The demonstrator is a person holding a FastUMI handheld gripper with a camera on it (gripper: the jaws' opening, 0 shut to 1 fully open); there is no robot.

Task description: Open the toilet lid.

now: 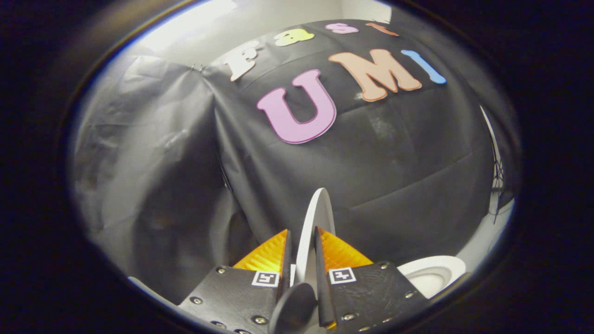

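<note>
The white toilet lid [316, 214] stands raised on edge, seen edge-on as a thin curved white slab rising from between my fingers. My gripper [301, 237] is shut on the lid's rim, one finger pressing each face. Below and to the right of the fingers lies the white toilet seat and bowl rim [431, 273], low and flat. The lid's hinge and lower part are hidden behind the gripper body.
Black cloth walls [394, 157] close off the booth just beyond the lid and to the left. A strip of pale floor [487, 236] shows past the toilet on the right, with a thin dark stand [497, 181] near it.
</note>
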